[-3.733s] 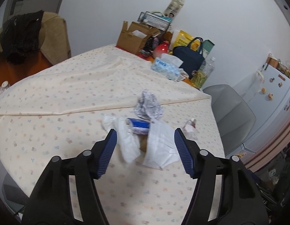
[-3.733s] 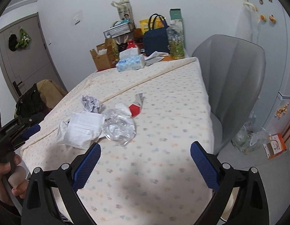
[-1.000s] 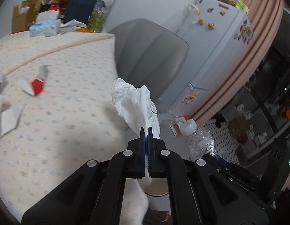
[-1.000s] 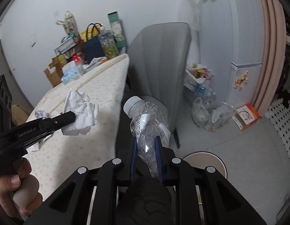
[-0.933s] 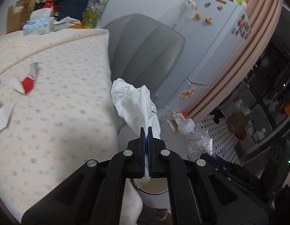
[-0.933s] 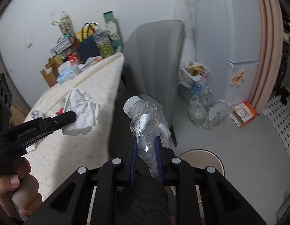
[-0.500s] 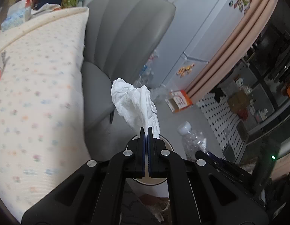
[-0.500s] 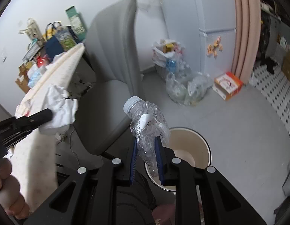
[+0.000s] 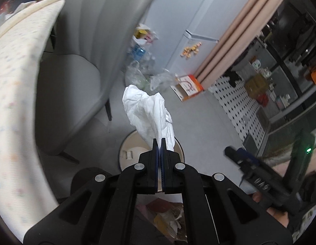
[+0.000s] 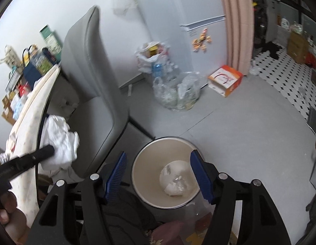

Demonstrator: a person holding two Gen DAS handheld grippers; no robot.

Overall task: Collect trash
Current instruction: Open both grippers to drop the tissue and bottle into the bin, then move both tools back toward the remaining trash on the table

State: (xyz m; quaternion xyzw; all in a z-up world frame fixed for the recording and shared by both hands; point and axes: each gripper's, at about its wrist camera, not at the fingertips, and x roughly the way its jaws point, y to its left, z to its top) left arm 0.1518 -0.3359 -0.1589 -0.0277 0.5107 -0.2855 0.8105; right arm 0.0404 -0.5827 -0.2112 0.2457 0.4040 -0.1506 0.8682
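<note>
Here, in the left wrist view, the left gripper (image 9: 159,143) has its jaws pressed together on the lower end of a crumpled white tissue (image 9: 149,114), which stands up and away from the fingertips, its long axis running along the line of the fingers. Beyond and below the tissue lies the rim of a round cream bin (image 9: 125,145), mostly covered by the gripper body. A grey chair (image 9: 72,77) and the edge of a table with a dotted cloth (image 9: 12,94) fill the left side; at lower right a blurred part of the right gripper (image 9: 237,155) shows. A second ago this view had the table and a plastic bottle beside the tissue; now it looks down at floor and bin, and no bottle is in sight.

The right wrist view alone looks straight into the bin (image 10: 137,175). The right gripper (image 10: 158,175) has just been opening; its blue pads stand wide apart with nothing between them. The clear crushed bottle (image 10: 176,181), clamped there half a second ago, lies at the bottom of the bin on white paper; its direction cannot be told. At left, the left gripper (image 10: 49,150) holds the tissue (image 10: 62,143) beside the chair (image 10: 92,81), short of the bin.
</note>
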